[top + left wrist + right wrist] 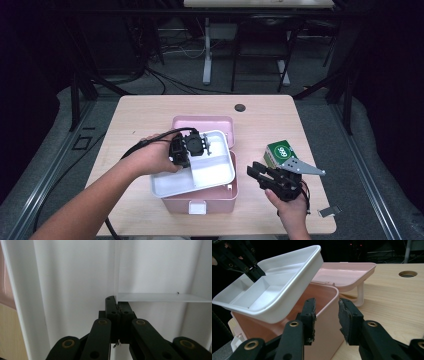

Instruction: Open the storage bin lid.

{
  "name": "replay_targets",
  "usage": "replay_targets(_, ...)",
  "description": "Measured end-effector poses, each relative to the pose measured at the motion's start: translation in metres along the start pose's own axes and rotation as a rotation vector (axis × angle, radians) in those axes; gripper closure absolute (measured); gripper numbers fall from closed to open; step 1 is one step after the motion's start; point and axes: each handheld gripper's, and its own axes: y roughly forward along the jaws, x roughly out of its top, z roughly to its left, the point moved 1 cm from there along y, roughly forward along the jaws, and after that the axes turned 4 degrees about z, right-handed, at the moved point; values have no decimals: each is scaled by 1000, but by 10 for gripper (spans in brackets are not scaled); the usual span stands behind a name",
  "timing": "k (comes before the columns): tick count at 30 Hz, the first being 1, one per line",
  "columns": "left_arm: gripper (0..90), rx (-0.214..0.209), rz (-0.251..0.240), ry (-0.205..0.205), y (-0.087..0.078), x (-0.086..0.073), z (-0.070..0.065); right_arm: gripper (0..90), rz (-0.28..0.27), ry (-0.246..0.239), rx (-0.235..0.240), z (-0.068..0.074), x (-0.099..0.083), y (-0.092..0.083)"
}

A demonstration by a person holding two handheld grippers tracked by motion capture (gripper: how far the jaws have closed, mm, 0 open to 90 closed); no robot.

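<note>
**White tray held tilted over the pink box**

The left gripper (192,147) has its fingers pressed together on the thin divider (160,297) of the white tray (210,172). In the left gripper view the two black jaws meet on the divider's edge with no gap between them. The tray is tilted above the open pink box (220,192), far edge higher, near-left corner lower; in the right gripper view it sits askew over the box mouth, overhanging the left wall. Whether it still touches the box rim I cannot tell.

The box stands near the middle of the table (150,112), its lid (202,124) thrown back on the far side, and a white latch (197,207) on its near wall.

The right gripper (260,175) is to the right of the box, near the table's near edge, its fingers apart with nothing between them. In its own view the jaws point at the box's right wall, close to it but apart.

A green carton (280,151) lies just beyond the right gripper. A small metal clip (328,211) lies at the near-right corner, and a dark round hole (240,107) sits in the far part of the tabletop.
</note>
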Motion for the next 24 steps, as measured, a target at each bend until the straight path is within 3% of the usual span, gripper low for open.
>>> replay_targets(9,892,-23,12,-141,1,-15,16,661,13,0,4,1,-1,2)
replay_targets(12,892,-33,12,-178,0,-22,21,661,13,-1,3,2,-2,3)
replay_targets(20,892,-44,7,-229,-1,-37,28,661,19,-2,1,2,-3,4)
replay_targets(24,892,-49,-2,-293,-3,-54,36,660,17,-3,2,2,-3,5)
